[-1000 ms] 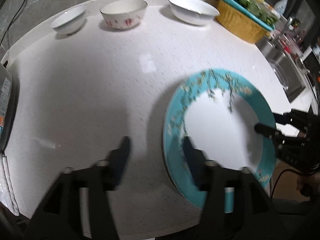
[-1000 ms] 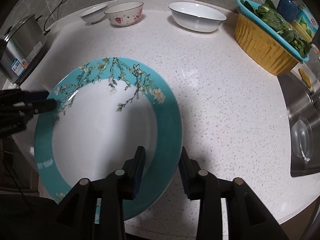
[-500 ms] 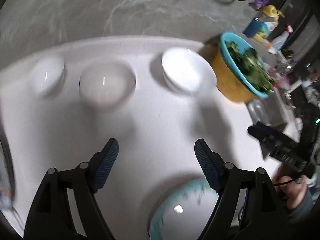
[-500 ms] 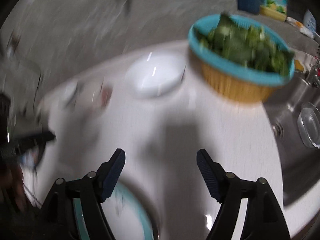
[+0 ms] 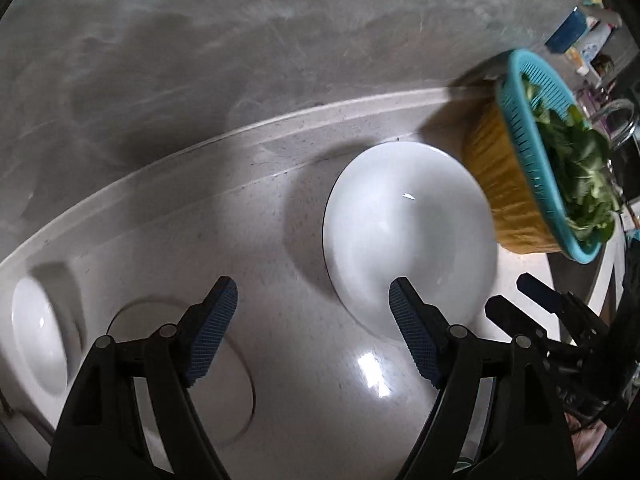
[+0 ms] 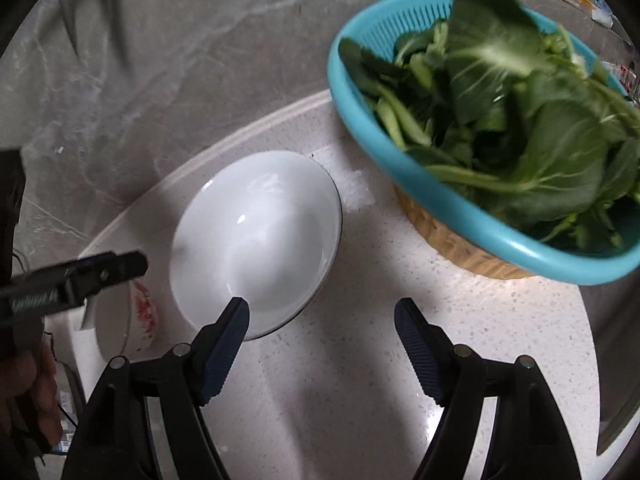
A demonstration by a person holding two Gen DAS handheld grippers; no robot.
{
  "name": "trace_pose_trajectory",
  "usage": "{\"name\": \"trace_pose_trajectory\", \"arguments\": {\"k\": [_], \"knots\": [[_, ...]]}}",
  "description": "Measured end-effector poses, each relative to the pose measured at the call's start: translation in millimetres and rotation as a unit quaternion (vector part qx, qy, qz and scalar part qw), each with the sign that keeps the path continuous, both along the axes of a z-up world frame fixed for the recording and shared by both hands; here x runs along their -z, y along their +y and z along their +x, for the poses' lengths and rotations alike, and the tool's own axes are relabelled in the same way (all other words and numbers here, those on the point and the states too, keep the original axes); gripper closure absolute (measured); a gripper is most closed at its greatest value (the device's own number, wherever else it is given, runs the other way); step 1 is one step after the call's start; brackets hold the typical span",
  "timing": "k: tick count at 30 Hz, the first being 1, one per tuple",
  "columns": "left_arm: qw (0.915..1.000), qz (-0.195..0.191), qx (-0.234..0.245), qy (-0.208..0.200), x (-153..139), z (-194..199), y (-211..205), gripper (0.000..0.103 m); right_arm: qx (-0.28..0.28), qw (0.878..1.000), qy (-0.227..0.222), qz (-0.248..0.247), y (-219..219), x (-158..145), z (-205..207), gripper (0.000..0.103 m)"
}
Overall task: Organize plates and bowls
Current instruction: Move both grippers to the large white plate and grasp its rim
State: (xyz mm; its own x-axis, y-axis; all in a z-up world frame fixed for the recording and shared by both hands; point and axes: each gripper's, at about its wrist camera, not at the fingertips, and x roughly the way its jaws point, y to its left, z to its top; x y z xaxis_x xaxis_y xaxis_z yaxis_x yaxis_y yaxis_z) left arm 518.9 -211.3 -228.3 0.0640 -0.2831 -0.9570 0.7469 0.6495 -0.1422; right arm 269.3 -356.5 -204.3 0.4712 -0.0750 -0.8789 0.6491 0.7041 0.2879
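A large white bowl (image 5: 408,240) (image 6: 256,256) sits near the back edge of the white counter (image 6: 360,380). My left gripper (image 5: 312,312) hangs open above the counter, its right finger over the bowl's near rim, with nothing between the pads. My right gripper (image 6: 320,316) is open too, its left finger over that bowl's near right rim, and holds nothing. A flowered bowl (image 6: 132,320) (image 5: 168,360) stands left of the large one. A small white bowl (image 5: 40,340) is farther left. The right gripper (image 5: 508,292) shows at the right of the left wrist view.
A teal colander of leafy greens in a yellow basket (image 6: 480,128) (image 5: 516,184) stands right of the large bowl, close to it. A grey marbled wall (image 5: 240,60) rises behind the counter. A person's hand (image 6: 28,380) is at the lower left.
Both grippers let go of the teal flowered plate, opened wide and moved to the back of the counter over the bowls. The plate has dropped out of view.
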Motion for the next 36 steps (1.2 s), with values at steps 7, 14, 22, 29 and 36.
{"name": "trace_pose_trajectory", "arguments": {"k": [7,14,22,29,36], "knots": [[0.9987,0.028,0.041,-0.013,24.3,-2.9,-29.1,0.029,0.018,1.0,0.007,0.002,-4.6,16.9,21.4,0.025],[0.9968,0.048,0.059,-0.025,38.1,4.7,-45.6,0.06,0.024,0.999,0.028,0.009,-4.6,33.2,31.5,0.026],[0.9971,0.049,0.055,-0.018,52.7,19.7,-51.5,0.063,0.032,0.998,0.043,0.009,-11.8,45.7,39.4,0.034],[0.9959,0.046,0.075,-0.023,53.1,13.5,-65.0,0.089,0.008,0.999,0.045,-0.002,-7.1,50.3,53.3,0.083],[0.9961,0.048,0.067,-0.029,47.5,7.4,-62.2,0.089,-0.01,0.999,0.042,-0.015,-1.4,49.7,50.7,0.085]]}}
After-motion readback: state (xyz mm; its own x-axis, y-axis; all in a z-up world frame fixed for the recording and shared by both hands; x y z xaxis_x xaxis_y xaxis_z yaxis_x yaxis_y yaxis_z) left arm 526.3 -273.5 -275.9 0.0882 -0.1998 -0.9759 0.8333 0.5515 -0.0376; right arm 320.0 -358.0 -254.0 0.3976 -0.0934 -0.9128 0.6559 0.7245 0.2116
